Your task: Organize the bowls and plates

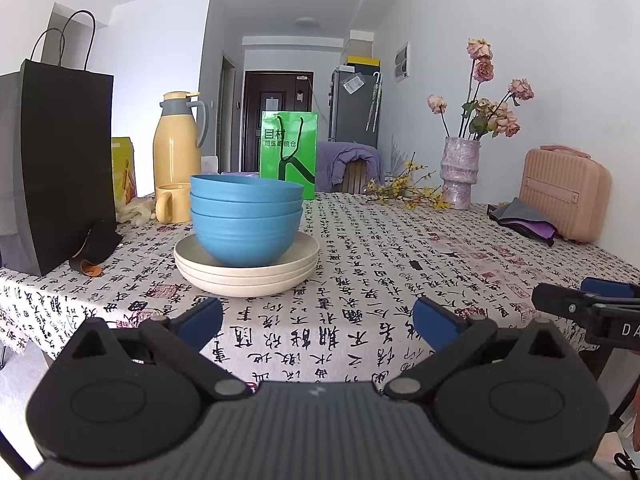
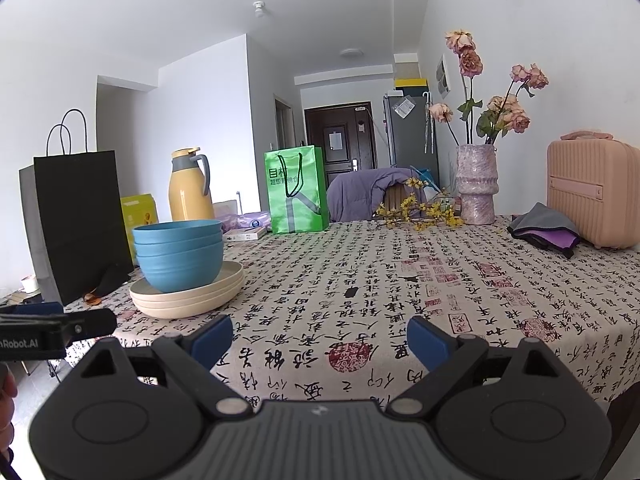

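While both grippers' fingers (image 1: 204,316) gape empty: black bag (image 1: 56,168), mug (image 1: 172,202) beside bowls (image 1: 246,220).

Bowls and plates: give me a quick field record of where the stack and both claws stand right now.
bowls: three blue bowls, nested, upright
plates: three cream plates, stacked under the bowls
stack position: on the patterned tablecloth, left of centre, in front of the yellow mug and black bag
left claw: open, holds nothing, short of the stack
right claw: open, holds nothing, stack lies ahead to its left
contact: neither claw touches the dishes
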{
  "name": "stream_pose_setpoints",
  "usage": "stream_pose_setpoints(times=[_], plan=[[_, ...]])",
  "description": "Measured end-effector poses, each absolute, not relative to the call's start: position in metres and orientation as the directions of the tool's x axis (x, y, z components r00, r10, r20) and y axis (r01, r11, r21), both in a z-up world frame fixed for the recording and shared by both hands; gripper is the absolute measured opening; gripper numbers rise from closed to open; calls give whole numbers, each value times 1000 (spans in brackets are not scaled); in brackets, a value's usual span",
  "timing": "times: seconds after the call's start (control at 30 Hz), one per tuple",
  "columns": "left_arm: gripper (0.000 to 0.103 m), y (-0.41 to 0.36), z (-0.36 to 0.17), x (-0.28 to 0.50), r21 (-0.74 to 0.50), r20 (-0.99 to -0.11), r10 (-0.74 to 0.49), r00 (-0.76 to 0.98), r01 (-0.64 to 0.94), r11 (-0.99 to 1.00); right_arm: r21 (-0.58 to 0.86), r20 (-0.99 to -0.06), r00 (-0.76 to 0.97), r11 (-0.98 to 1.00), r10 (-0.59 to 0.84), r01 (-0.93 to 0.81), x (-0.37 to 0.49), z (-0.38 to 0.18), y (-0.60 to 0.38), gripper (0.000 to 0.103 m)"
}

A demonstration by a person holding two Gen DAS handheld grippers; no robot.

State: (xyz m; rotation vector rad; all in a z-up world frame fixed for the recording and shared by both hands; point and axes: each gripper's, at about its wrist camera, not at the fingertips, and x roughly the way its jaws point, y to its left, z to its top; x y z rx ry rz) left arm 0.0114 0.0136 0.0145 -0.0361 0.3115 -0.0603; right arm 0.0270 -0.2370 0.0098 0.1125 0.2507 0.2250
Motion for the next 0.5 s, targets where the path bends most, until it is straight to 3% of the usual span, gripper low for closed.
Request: stream_pose_setpoints(times=[0.5], plan=[[103, 13, 14, 12, -46, -309, -66, 949, 55, 997, 133, -227, 946, 970, 232, -205, 26, 10, -236, 94]])
